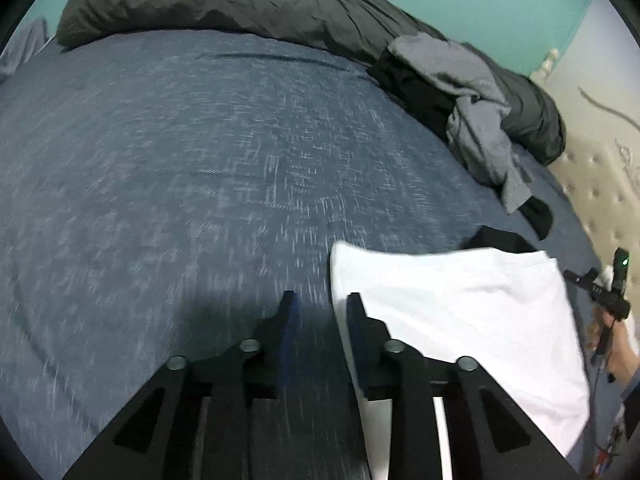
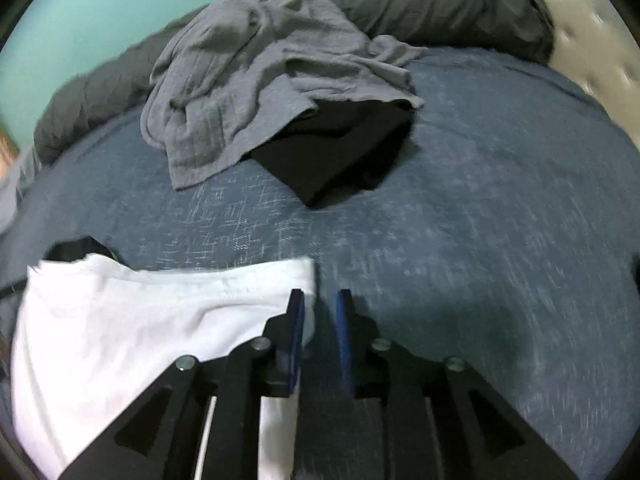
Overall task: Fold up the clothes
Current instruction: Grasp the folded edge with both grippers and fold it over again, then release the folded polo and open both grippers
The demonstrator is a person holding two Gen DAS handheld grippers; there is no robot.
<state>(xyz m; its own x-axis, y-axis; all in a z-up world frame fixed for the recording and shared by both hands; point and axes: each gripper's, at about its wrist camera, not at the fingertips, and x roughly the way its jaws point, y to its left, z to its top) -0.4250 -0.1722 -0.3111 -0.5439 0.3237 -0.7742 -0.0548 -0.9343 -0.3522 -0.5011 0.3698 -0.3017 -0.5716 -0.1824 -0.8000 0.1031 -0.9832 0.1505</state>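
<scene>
White garment [image 1: 460, 312] lies flat on the blue bed cover [image 1: 200, 160], folded into a rough rectangle, between the two hand-held grippers. Left hand-held gripper [image 1: 322, 300]: fingers apart, nothing between them, bed cover visible through the gap; its right finger sits over the garment's left edge (can't tell if it's touching the cloth). Right hand-held gripper [image 2: 320, 300]: fingers also apart, gap narrow, nothing clamped; its left finger overlaps the garment's right corner [image 2: 160, 312], its right finger is over bare cover. In the left wrist view the right hand-held gripper shows at the far right edge with the person's hand [image 1: 612, 344] on it, just beside the garment. A black cloth [image 1: 500, 240] pokes out from under the white garment's far edge. Further back on the bed: a crumpled grey garment [image 2: 260, 76] draped partly over a black garment [image 2: 340, 156], both well apart from the white one. Dark grey duvet [image 1: 224, 0] is bunched along the far side of the bed against a teal wall [image 2: 100, 0]; tufted beige headboard [image 1: 600, 184] on the right. Both views are motion-blurred.
</scene>
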